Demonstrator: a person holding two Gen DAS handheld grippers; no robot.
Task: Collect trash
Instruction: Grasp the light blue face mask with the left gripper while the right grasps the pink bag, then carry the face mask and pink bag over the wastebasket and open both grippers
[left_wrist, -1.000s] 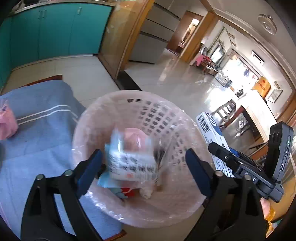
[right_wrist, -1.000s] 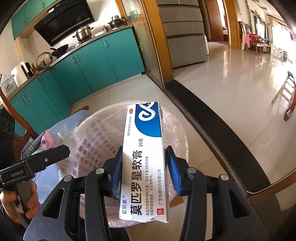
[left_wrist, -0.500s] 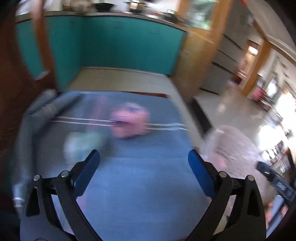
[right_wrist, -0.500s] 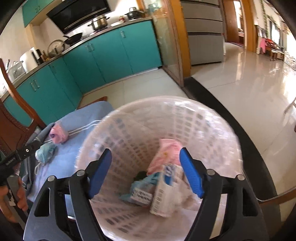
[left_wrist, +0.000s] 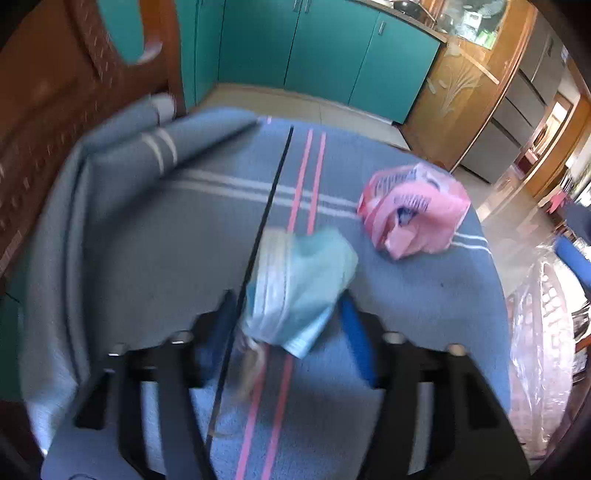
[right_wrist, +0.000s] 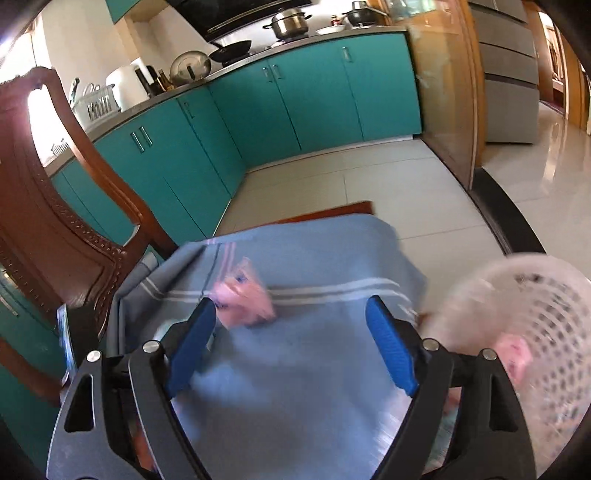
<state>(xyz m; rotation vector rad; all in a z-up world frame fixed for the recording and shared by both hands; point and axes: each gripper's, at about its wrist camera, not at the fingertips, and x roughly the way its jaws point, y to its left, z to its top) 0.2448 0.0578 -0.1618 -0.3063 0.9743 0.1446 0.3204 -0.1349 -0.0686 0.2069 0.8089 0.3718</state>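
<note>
Blue-padded left tongs (left_wrist: 286, 317), off the basket (right_wrist: 524, 332) since a second ago, now pinch the teal wrapper (left_wrist: 299, 284) on the desk (left_wrist: 147, 240); right tongs (right_wrist: 291, 347), box dropped, gape empty; pink wrapper (left_wrist: 413, 206) at 1 o'clock remains.

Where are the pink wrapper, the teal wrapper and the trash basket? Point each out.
pink wrapper (left_wrist: 413, 208): left wrist view, middle of the crumpled pack.
teal wrapper (left_wrist: 299, 284): left wrist view, its upper face between the jaws.
trash basket (right_wrist: 535, 295): right wrist view, lattice wall.
</note>
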